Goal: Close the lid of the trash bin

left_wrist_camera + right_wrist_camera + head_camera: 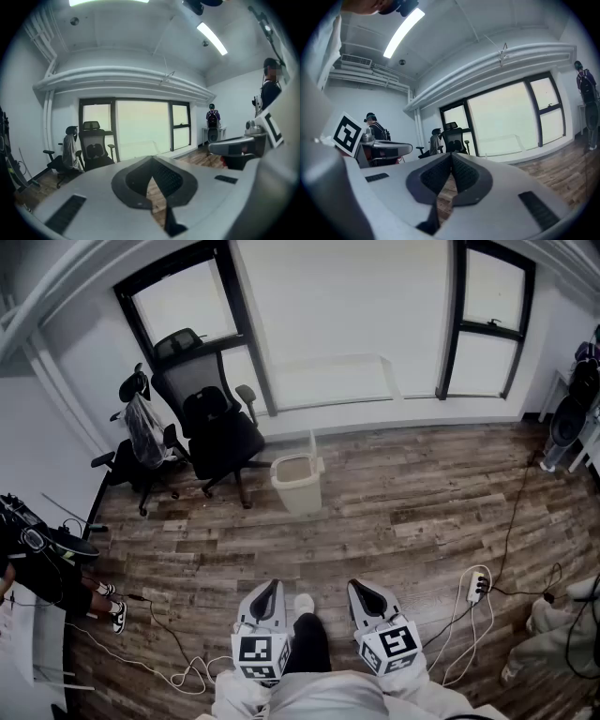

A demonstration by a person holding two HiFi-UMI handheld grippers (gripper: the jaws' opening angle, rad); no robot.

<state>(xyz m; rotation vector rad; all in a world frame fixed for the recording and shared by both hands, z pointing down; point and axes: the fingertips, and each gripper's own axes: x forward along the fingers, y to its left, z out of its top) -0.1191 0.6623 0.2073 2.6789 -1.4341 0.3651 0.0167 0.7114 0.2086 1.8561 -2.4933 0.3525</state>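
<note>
Beige trash bin (298, 488) — lid (312, 445) upright, open

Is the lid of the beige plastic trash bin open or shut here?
Open. The thin lid stands upright at the rim of the beige plastic trash bin, and the head view looks into its mouth.

The left gripper (272, 585) and right gripper (359, 585) are pale grey, broad and smoothly rounded, each tapering to a point around dark, ribbed pads (161, 177). Each carries a white cube (262, 653) printed with black square markers. The person wears light-coloured sleeves (420, 694).
</note>
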